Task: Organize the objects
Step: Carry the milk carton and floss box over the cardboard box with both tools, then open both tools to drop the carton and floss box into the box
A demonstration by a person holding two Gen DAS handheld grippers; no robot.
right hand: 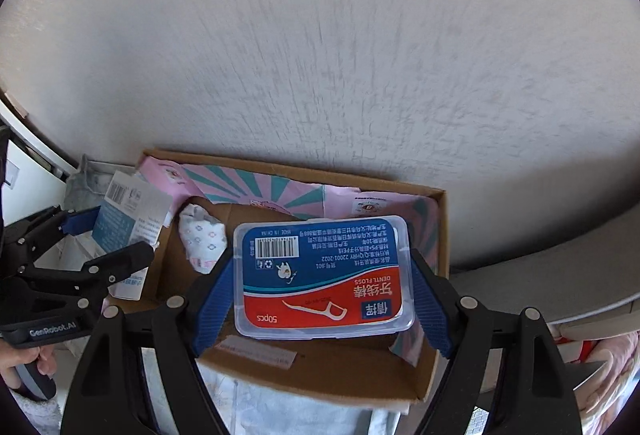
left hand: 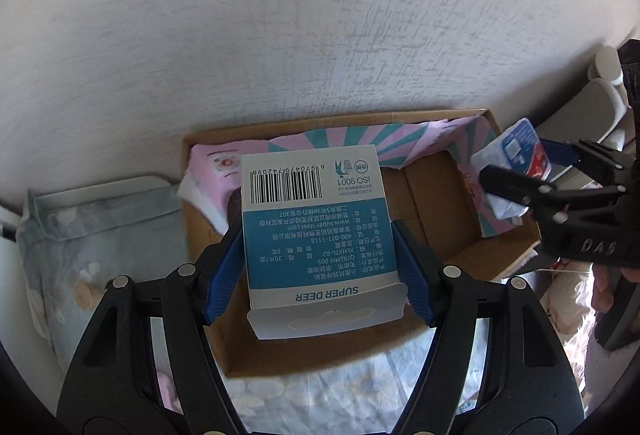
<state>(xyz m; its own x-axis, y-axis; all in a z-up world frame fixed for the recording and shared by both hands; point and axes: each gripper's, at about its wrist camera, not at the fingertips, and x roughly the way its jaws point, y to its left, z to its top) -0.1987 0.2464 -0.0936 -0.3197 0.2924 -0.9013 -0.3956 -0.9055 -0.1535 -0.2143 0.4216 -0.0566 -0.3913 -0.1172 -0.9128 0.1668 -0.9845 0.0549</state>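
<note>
cardboard box [right hand: 436,235]: against wall [right hand: 320,55] | paper [right hand: 280,191]: lines box | wrapped bundle [right hand: 202,239]: inside, left

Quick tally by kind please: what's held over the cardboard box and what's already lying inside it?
Held paper cartons: 1, SUPER DEER carton, left gripper
Held plastic cases: 1, floss case, right gripper
Small patterned packets in cardboard box: 1
Total: 3

White textured wall [left hand: 280,35], floral bedding [left hand: 100,235]
</note>
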